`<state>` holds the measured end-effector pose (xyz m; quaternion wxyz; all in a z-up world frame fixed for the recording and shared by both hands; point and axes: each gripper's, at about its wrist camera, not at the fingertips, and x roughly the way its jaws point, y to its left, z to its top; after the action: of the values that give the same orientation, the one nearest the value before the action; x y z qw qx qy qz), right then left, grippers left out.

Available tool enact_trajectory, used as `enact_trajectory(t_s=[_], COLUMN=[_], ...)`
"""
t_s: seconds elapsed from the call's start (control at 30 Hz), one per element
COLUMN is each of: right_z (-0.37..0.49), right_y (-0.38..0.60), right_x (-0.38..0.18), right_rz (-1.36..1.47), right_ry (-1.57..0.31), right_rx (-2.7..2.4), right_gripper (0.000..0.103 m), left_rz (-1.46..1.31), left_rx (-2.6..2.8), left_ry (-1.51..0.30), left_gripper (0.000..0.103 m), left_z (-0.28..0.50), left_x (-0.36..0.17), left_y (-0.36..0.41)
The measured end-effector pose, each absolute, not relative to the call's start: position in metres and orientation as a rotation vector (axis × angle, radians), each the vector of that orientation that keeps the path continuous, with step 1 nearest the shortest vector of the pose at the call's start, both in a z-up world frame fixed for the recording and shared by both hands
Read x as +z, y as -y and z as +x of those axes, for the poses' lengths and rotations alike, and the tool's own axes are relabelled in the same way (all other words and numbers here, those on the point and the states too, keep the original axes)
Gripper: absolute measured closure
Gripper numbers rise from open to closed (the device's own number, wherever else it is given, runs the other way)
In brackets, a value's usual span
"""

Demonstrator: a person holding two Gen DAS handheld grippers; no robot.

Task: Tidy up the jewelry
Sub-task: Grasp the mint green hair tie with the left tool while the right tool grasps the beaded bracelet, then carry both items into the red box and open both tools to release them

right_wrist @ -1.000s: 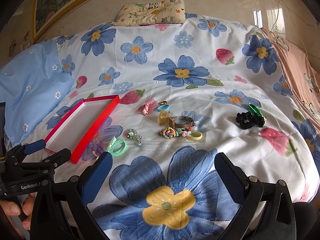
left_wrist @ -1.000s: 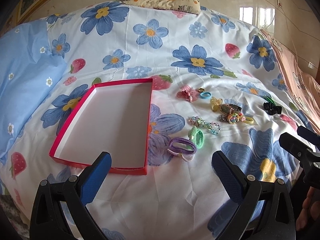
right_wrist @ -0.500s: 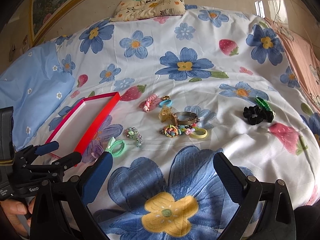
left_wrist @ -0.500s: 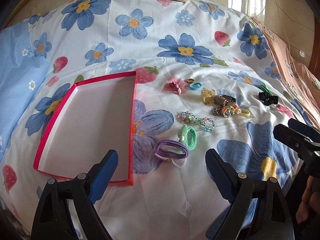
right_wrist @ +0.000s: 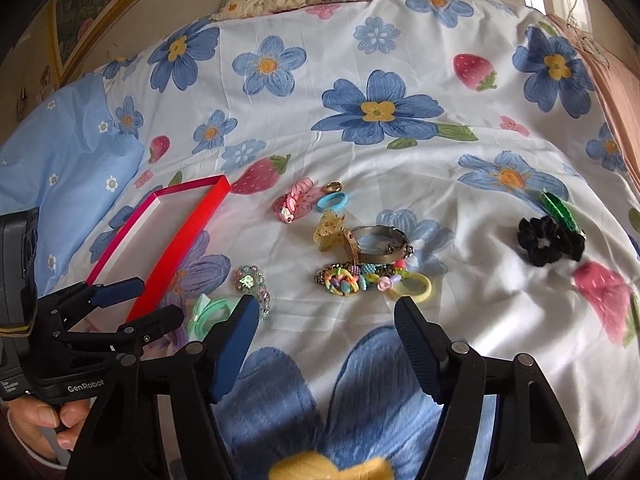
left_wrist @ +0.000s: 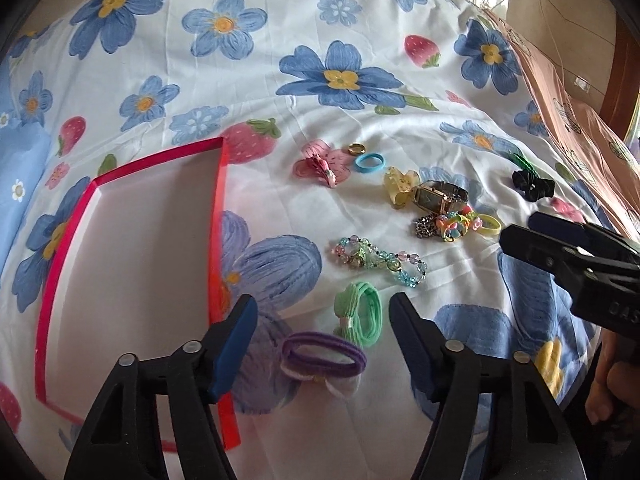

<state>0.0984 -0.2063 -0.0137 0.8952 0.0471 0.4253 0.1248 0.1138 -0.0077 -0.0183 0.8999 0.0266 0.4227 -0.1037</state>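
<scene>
Red tray (left_wrist: 132, 264) lying on floral bedsheet (left_wrist: 320, 40), serving as landmark. Jewelry lying scattered right of tray: pink clip (left_wrist: 320, 162), blue ring (left_wrist: 369, 162), watch (left_wrist: 438, 197), beaded bracelet (left_wrist: 378, 258), green hair tie (left_wrist: 360, 314), purple hair tie (left_wrist: 324, 356) nearest tray's right rim. Black scrunchie (right_wrist: 546, 240) lying far right of tray. Left tongs (left_wrist: 320, 340) closing, nothing pinched, hovering over purple hair tie beside tray. Right tongs (right_wrist: 326, 344) closing, empty, hovering further right of tray, before yellow band (right_wrist: 412, 288).
</scene>
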Motion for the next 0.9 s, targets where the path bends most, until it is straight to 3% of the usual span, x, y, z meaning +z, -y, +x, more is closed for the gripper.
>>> enact_trajectory(t_s=[0.17, 0.3, 0.4, 0.5, 0.6, 0.7, 0.9], right_z=[0.121, 0.127, 0.127, 0.13, 0.134, 0.136, 0.132], right_y=[0.201, 0.194, 0.184, 0.171, 0.163, 0.158, 0.16], right_x=[-0.026, -0.033, -0.038, -0.046, -0.054, -0.06, -0.046], right_rz=[0.09, 0.103, 0.128, 0.132, 0.134, 0.13, 0.13], right_ry=[-0.927, -0.95, -0.968, -0.998, -1.024, -1.041, -0.982], right_rx=[0.272, 0.325, 0.387, 0.429, 0.447, 0.449, 0.442], right_gripper=[0.043, 0.056, 0.057, 0.065, 0.077, 0.095, 0.096], left_rz=[0.056, 0.057, 0.05, 0.029, 0.009, 0.007, -0.052], left_rx=[-0.252, -0.281, -0.302, -0.322, -0.335, -0.341, -0.334], left_ry=[-0.911, -0.927, -0.948, -0.97, -0.968, -0.95, -0.906], left_gripper=[0.048, 0.058, 0.076, 0.089, 0.092, 0.094, 0.094], left_z=[0.131, 0.14, 0.146, 0.153, 0.151, 0.151, 0.142], left_x=[-0.03, -0.035, -0.042, -0.047, -0.047, -0.043, -0.027], left_y=[0.014, 0.017, 0.017, 0.014, 0.013, 0.012, 0.001])
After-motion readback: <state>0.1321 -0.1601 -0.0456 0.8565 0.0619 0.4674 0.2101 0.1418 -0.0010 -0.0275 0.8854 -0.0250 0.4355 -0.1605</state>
